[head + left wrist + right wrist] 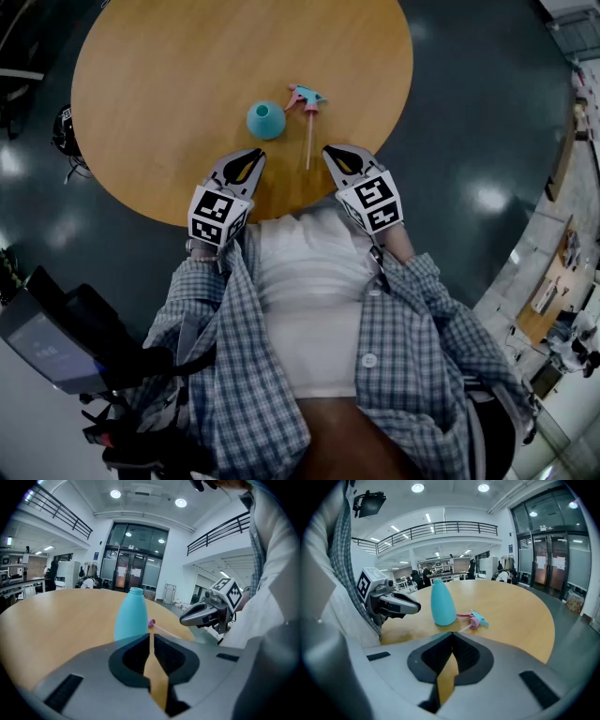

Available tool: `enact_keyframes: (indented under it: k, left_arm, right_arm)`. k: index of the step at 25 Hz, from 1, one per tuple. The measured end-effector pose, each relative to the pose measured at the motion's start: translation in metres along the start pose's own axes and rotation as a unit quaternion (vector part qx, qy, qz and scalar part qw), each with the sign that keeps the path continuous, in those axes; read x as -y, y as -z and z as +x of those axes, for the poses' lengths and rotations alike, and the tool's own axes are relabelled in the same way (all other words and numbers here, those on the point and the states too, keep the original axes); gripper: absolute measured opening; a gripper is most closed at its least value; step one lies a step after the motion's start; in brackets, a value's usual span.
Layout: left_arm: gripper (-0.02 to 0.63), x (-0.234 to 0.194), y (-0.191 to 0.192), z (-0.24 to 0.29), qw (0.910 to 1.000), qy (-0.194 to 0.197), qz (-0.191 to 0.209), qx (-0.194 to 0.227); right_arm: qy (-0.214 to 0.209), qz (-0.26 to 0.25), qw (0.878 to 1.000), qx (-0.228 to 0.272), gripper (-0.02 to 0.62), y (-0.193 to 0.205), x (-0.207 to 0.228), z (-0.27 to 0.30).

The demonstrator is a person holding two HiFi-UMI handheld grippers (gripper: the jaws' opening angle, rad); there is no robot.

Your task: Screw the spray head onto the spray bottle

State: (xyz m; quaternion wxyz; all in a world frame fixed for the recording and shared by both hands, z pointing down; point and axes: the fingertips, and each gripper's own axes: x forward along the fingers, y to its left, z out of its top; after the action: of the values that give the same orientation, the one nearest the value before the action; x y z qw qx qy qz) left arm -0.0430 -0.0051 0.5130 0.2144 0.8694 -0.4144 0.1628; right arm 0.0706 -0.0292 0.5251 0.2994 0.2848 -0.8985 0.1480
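Both grippers hover over the near edge of the table [159, 75], neither holding anything: the left gripper [251, 156] has its jaws pressed together on nothing, and so does the right gripper [334, 152]. The bottle [266, 120] stands upright ahead of the left gripper with its neck open. The spray head [307, 98] lies on its side just to the bottle's right, and its thin tube [308, 141] runs back toward the person between the two grippers. Nothing has been picked up, so the whole job remains. The bottle looks light and probably empty, so a nudge from a shut jaw could tip it or send it sliding; the left jaws need to open wide before they close in. The head lies flat and is oddly shaped, so a pinch on the trigger or tube rather than the collar could let it swing or slip. The tube has to enter the narrow neck first, and a tilted approach could bend it or snag it on the rim. If the bottle is held loosely it may turn along with the collar, and a crooked start could cross the threads.
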Motion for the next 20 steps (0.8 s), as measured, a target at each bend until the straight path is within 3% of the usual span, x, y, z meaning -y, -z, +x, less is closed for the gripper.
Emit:
enact_keyframes:
  k: [8, 11, 13, 20]
  left_arm:
    - [0.234, -0.006, 0.003, 0.007, 0.9998, -0.006, 0.016, -0.011]
    - [0.353, -0.012, 0.003, 0.012, 0.9994, -0.020, 0.026, -0.011]
    - [0.382, -0.016, 0.001, 0.015, 0.9993, -0.027, 0.026, -0.009]
    - [0.383, -0.020, -0.014, 0.032, 0.9991, -0.033, 0.028, 0.003]
  right_arm:
    - [0.001, -0.002, 1.000, -0.005, -0.006, 0.001, -0.002, -0.004]
    - [0.004, 0.000, 1.000, -0.008, -0.006, 0.003, -0.004, -0.009]
    - [0.006, 0.002, 1.000, -0.009, -0.006, 0.005, -0.004, -0.013]
    - [0.010, 0.004, 1.000, -0.021, -0.006, 0.011, -0.006, -0.028]
